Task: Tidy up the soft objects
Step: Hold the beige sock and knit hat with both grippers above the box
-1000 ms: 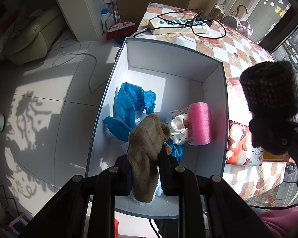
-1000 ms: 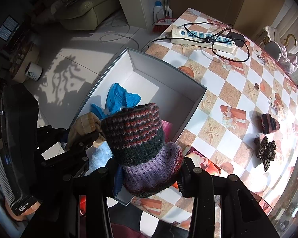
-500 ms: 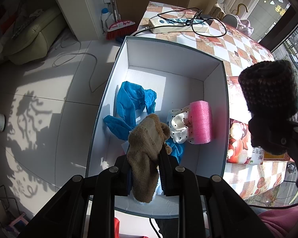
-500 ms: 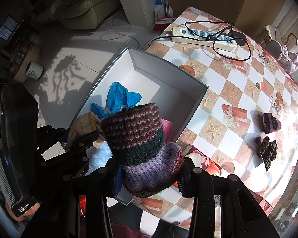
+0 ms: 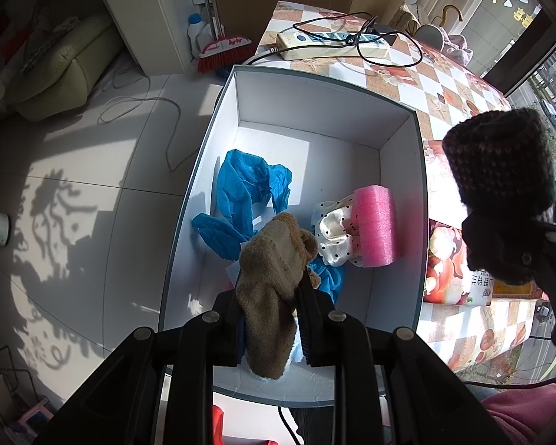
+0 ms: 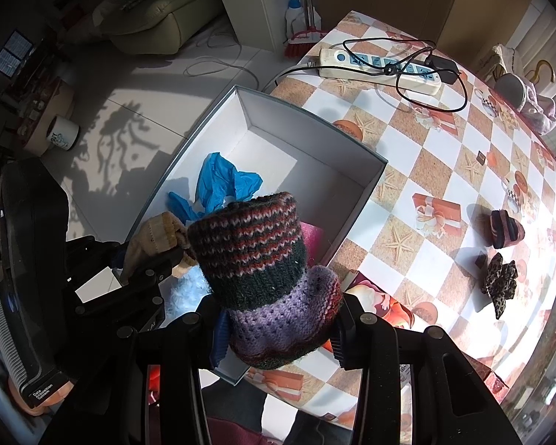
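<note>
Pinching 1 tan sock (image 5: pixel 274 289) w/ left tongs (image 5: pixel 272 319), 1 striped sock (image 6: pixel 263 274) w/ right tongs (image 6: pixel 278 333) over box (image 5: pixel 400 155).

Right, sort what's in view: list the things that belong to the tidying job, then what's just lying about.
Job: tan sock in left hand-held gripper; striped knit sock in right hand-held gripper; white box; pink foam; blue covers.

Lying about: power strip; broom; mug.

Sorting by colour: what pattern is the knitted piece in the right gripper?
Striped knit sock: red, white, dark green, purple below; right wrist view.
</note>
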`<action>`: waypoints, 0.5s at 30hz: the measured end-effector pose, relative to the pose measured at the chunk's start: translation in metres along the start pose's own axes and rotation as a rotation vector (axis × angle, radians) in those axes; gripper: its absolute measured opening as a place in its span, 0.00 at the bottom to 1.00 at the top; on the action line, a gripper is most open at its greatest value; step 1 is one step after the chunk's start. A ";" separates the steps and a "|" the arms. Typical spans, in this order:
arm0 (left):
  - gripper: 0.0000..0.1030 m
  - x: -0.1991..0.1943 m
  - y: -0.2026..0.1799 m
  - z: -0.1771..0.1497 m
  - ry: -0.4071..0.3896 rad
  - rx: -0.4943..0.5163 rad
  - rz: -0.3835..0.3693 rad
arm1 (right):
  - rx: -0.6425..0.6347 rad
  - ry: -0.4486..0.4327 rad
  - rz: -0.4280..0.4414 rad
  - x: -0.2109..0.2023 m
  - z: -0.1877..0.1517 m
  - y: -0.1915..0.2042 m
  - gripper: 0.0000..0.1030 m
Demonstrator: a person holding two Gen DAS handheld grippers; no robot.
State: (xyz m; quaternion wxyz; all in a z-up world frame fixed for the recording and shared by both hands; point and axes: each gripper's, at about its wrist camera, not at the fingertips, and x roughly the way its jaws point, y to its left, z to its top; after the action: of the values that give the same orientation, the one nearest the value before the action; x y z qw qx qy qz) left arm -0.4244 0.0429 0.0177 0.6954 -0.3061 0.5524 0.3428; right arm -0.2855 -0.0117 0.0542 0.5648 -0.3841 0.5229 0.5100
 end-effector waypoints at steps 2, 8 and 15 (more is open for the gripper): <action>0.24 0.000 0.000 -0.001 0.000 0.001 -0.002 | -0.002 0.000 -0.002 0.000 0.000 0.000 0.43; 0.24 0.001 -0.001 -0.004 0.002 0.009 0.001 | 0.004 0.000 -0.009 0.003 0.005 0.001 0.43; 0.24 0.001 -0.001 -0.003 0.003 0.007 0.000 | 0.007 0.000 -0.013 0.004 0.009 0.001 0.43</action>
State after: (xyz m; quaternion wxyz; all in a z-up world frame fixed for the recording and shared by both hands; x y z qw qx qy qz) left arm -0.4253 0.0397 0.0164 0.6956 -0.3042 0.5548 0.3404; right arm -0.2851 -0.0025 0.0522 0.5694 -0.3854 0.5222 0.5045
